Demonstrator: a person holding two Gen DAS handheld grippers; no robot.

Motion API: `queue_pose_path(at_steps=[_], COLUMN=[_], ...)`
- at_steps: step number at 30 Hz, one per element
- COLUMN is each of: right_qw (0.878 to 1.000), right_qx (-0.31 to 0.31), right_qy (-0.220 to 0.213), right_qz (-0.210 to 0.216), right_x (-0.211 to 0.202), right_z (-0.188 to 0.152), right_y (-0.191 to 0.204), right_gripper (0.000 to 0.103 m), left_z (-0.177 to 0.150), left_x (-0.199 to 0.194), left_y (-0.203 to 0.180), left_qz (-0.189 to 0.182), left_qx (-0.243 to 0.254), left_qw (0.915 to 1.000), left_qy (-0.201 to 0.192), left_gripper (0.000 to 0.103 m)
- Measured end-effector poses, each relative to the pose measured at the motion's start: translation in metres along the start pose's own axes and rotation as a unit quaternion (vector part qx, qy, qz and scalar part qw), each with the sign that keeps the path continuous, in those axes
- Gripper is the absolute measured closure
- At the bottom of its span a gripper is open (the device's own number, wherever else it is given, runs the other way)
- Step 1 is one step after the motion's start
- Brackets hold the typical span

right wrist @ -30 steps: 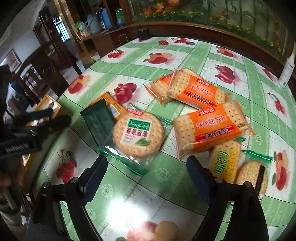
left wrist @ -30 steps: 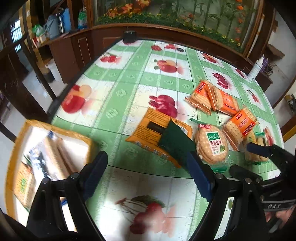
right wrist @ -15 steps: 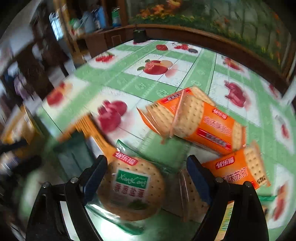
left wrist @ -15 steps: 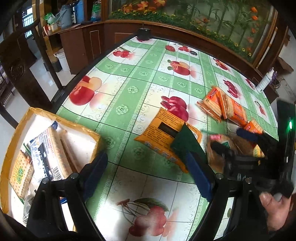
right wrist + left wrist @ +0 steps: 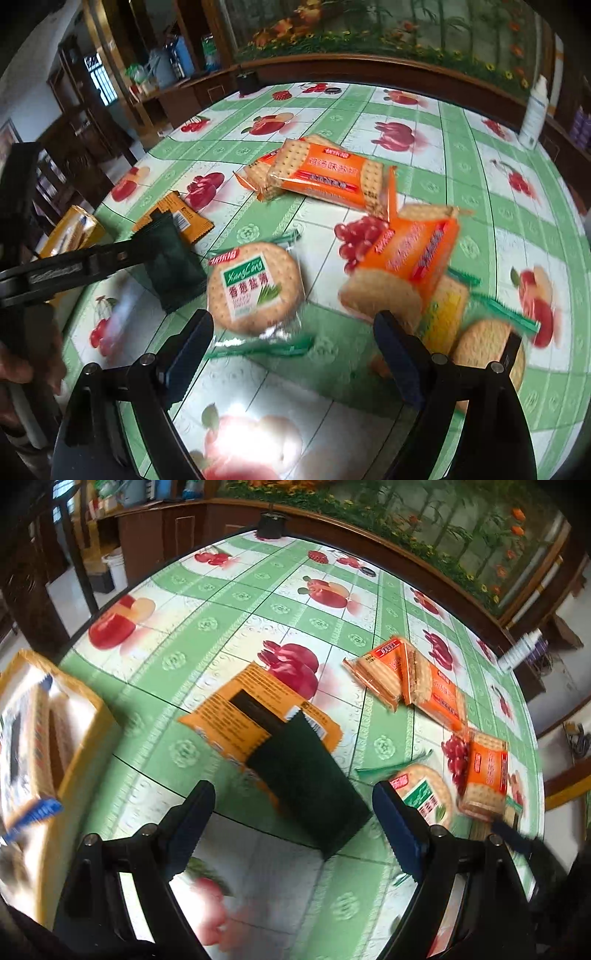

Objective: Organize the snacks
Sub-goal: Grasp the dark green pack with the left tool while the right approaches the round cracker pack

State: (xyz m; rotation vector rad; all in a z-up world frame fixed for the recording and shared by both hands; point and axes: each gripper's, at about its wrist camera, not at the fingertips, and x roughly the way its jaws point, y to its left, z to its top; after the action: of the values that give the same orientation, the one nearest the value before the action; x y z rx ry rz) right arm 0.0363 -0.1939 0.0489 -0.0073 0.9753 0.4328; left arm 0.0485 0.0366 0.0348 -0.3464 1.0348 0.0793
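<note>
at the far left of the left wrist view sits a yellow cardboard box [image 5: 79,760] at the edge of the bench [image 5: 229,624], which wears a glossy green-and-white checked cloth printed with fruit. inside the box lie flat cracker packets, blurred. just right of it hangs the left gripper [image 5: 291,825], jaws wide apart with nothing between the pads – under them lies a dark green foil sachet [image 5: 308,779], overlapping the lower corner of a flat orange sachet with a black panel [image 5: 255,710].

further right, in the right wrist view, a round clear-wrapped biscuit packet with a green and white label [image 5: 255,288] lies flat on the cloth, just beside the dark green sachet. the right gripper [image 5: 293,347] hovers over its near edge, jaws open, gripping nothing; the packet's crimped green end lies between the two pads without touching either.

beyond it, towards the middle of the bench, two orange packets of square crackers [image 5: 317,171] lie with one overlapping the other. to the right a third orange cracker packet [image 5: 410,262] is tilted, propped on a yellow-labelled packet [image 5: 445,314], with another round biscuit packet [image 5: 487,350] partly hidden behind the right jaw. a white plastic bottle [image 5: 533,110] stands upright at the far right rim – well apart from the snacks.
</note>
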Motion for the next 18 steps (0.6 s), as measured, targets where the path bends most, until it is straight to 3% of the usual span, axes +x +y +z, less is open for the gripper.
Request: queue_pose_path(at_steps=[6,14,16,18], right_qw=[1.0,0.998,0.996,0.996], right_qx=[0.014,0.024,0.031,0.028], right_qy=[-0.004,-0.016,-0.037,-0.038], right_qz=[0.026,0.064,0.072,0.074], right_x=[0.001,-0.001,-0.006,-0.006], right_z=[-0.007,-0.01,-0.009,-0.008], right_y=[-0.003,-0.009,-0.01,-0.009], right_gripper=[0.015,0.015,0.015,0.015], left_z=[-0.001,0.0,0.0,0.001], left_x=[0.02,0.035,0.035,0.032], left_y=[-0.011,-0.015,-0.015,-0.013], left_qz=[0.025,0.041,0.044,0.037], left_qx=[-0.025,-0.012,0.0,0.012], left_qw=[0.9993,0.9991,0.999,0.9992], left_qy=[0.005,0.004,-0.002,-0.007], left_gripper=[0.016,0.016,0.026,0.051])
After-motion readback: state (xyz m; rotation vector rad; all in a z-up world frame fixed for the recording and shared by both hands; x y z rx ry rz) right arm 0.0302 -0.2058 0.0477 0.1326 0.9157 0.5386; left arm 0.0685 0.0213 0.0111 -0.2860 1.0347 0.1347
